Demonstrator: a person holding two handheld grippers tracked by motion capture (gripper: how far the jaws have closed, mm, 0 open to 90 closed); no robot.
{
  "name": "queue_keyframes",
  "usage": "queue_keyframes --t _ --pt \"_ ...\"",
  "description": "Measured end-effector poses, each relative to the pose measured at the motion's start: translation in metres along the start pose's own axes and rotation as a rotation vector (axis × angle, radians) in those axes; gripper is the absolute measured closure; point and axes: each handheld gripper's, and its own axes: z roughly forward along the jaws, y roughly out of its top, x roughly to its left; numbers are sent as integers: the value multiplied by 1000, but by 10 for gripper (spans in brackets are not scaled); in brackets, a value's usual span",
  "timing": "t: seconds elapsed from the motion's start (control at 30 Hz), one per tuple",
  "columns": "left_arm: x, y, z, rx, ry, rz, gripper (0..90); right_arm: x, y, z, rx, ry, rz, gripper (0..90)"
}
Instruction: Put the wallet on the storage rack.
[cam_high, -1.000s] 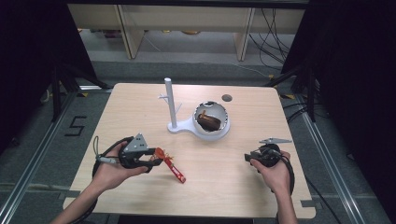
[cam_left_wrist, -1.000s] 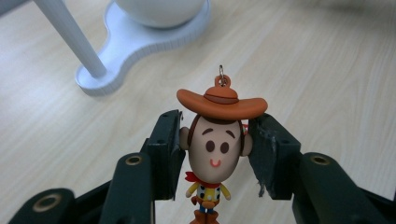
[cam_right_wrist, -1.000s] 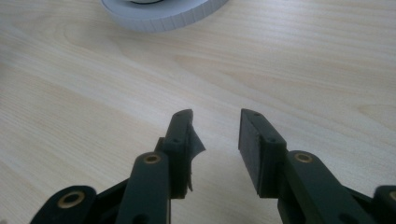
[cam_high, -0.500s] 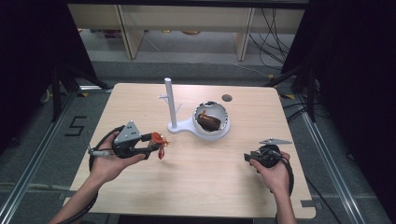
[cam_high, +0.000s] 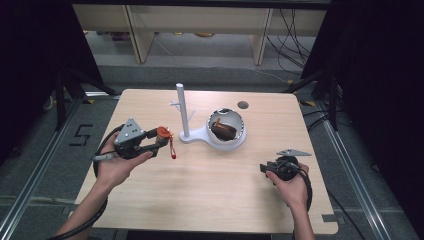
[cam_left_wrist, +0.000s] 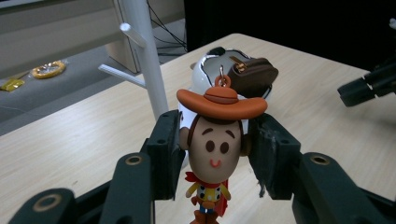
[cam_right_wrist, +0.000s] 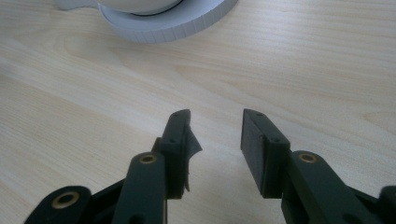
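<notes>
Cowboy keychain lifted off the table, headed for the white stand.

The cowboy keychain (cam_left_wrist: 215, 154) hung clear of the table (cam_high: 200, 195), pinched by its head between the closed jaws of the left gripper (cam_high: 159, 141); a second earlier it had lain flat on the wood nearer the person, so the pick-up was done and the carry had begun. It sat just left of the white stand (cam_high: 182, 112), whose side pegs looked like the likely hanging place, with its metal ring pointing up toward them. Behind the stand, the white bowl (cam_high: 239, 141) held a brown pouch (cam_high: 223, 130). The right gripper (cam_high: 264, 168) rested low at the table's right side, well apart from the rest, its jaws partly open with nothing between them; they had just been opening a little.
</notes>
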Motion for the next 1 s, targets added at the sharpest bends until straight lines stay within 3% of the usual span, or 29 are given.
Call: queue_keyframes --t 0.4,0.9,1.0 --pt "9 9 2 -76 44 -22 551 1 -1 2 -10 -7 -6 630" --pt "27 33 17 -96 69 -29 551 1 -2 1 -8 0 9 625" --pt "31 37 20 -100 71 -36 551 1 -2 0 -6 -16 7 624"
